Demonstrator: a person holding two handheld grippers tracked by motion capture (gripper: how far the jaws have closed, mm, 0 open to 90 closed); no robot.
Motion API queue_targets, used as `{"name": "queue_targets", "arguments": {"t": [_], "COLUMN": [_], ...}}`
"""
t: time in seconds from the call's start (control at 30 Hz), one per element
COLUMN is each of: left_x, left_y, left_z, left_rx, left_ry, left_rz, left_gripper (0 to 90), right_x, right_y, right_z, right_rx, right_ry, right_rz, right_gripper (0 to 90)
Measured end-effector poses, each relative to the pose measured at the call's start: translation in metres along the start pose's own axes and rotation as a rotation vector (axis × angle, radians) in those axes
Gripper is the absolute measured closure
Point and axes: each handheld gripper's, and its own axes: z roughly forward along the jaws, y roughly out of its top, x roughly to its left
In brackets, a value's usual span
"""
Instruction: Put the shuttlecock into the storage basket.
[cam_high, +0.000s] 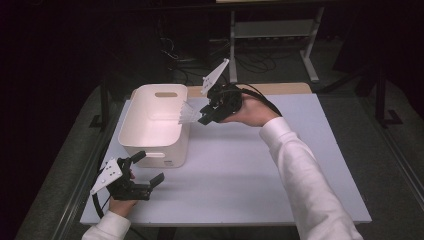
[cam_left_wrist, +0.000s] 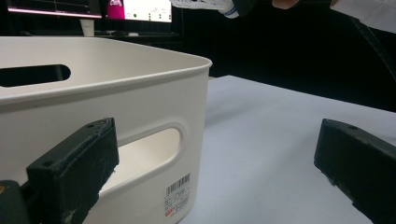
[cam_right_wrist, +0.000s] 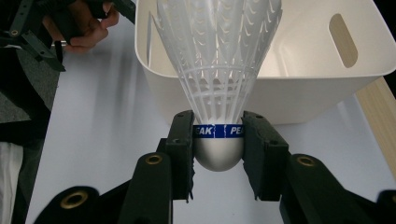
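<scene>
A white plastic shuttlecock (cam_right_wrist: 218, 93) with a blue band round its cork is held by my right gripper (cam_right_wrist: 218, 140), whose jaws are shut on the cork. In the high view that right gripper (cam_high: 204, 116) hovers at the right rim of a cream bin (cam_high: 131, 131), the shuttlecock (cam_high: 188, 113) skirt reaching over the rim. The bin (cam_right_wrist: 299, 88) looks empty inside. My left gripper (cam_high: 149, 172) rests low on the table at the bin's near side, jaws wide apart with nothing between them. In its own view the bin (cam_left_wrist: 140, 93) wall with a handle slot stands close ahead.
The white table top (cam_high: 240, 170) spreads to the right of and in front of the bin. A wooden strip (cam_high: 280, 88) runs along the far edge. A metal frame (cam_high: 272, 30) and cables stand on the floor behind the table. Monitors (cam_left_wrist: 135, 9) glow in the background.
</scene>
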Motion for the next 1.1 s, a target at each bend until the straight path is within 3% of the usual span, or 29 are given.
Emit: {"name": "queue_targets", "arguments": {"t": [0.5, 1.1], "left_x": [0.0, 0.001], "left_y": [0.0, 0.0], "left_z": [0.0, 0.0], "left_rx": [-0.007, -0.013], "left_ry": [0.002, -0.001], "left_rz": [-0.003, 0.003], "left_gripper": [0.0, 0.0], "right_x": [0.001, -0.003], "right_y": [0.022, 0.043], "right_z": [0.005, 0.018], "right_rx": [-0.029, -0.05], "right_ry": [0.01, 0.023], "right_rz": [-0.032, -0.029], "right_gripper": [64.1, 64.0]}}
